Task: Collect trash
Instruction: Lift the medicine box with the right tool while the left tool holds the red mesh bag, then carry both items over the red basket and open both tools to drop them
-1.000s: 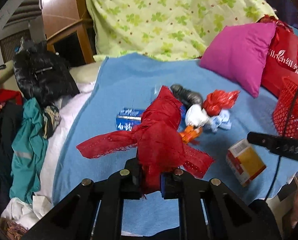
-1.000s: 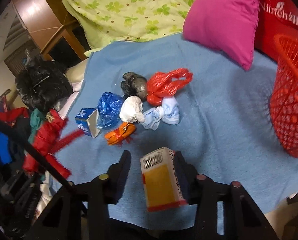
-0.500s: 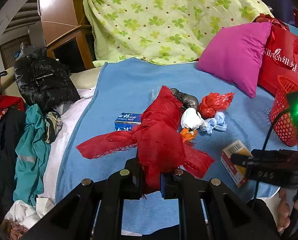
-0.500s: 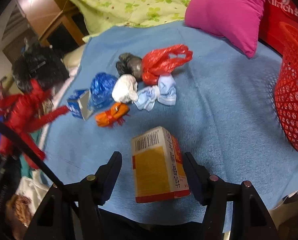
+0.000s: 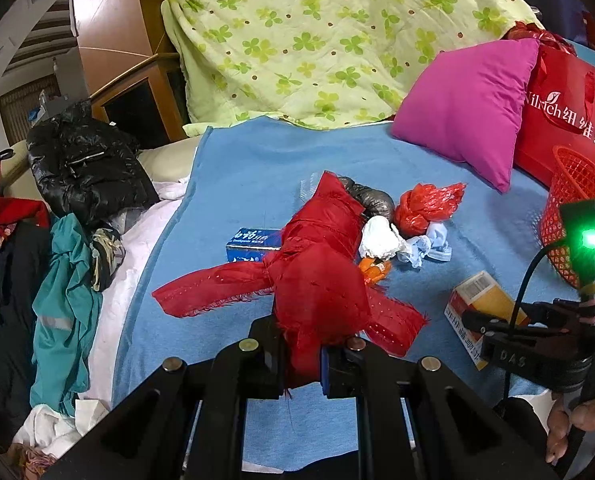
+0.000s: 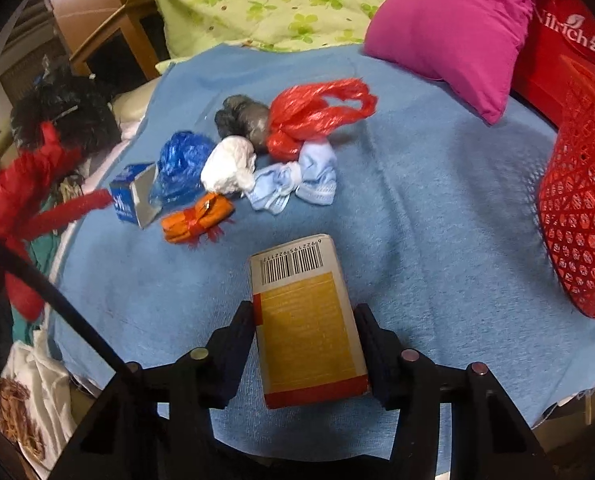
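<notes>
- Yellow-and-white cardboard carton with a barcode and red base band [image 6: 305, 320] lay flat on the blue fleece blanket [image 6: 417, 208], between the fingers of the right gripper [image 6: 305, 344].
- Right fingers straddled the carton's long sides, close on both; full contact not clear, so grip state undecided.
- Carton looked light, stiff, likely crushable; best taken across the narrow width, mid-body.
- Left gripper [image 5: 301, 364] was clamped on a crumpled red fabric scrap with frayed strips [image 5: 317, 280], held above the blanket; soft, light, floppy, tails could snag.
- Loose pile beyond the carton: orange tied wrapper [image 6: 197, 220], white wad [image 6: 227, 168], pale blue cloth bundle [image 6: 297, 184], red plastic bag [image 6: 313, 116], grey bag [image 6: 241, 116], blue plastic bag [image 6: 181, 164], small blue box [image 6: 131, 200]. All soft except the box.
- Red mesh plastic basket [image 6: 577, 220] stood to the right, near the carton; probable bin.
- Path to basket looked open; magenta pillow [image 6: 457, 24] and red paper gift bag [image 5: 565, 120] sat behind it.
</notes>
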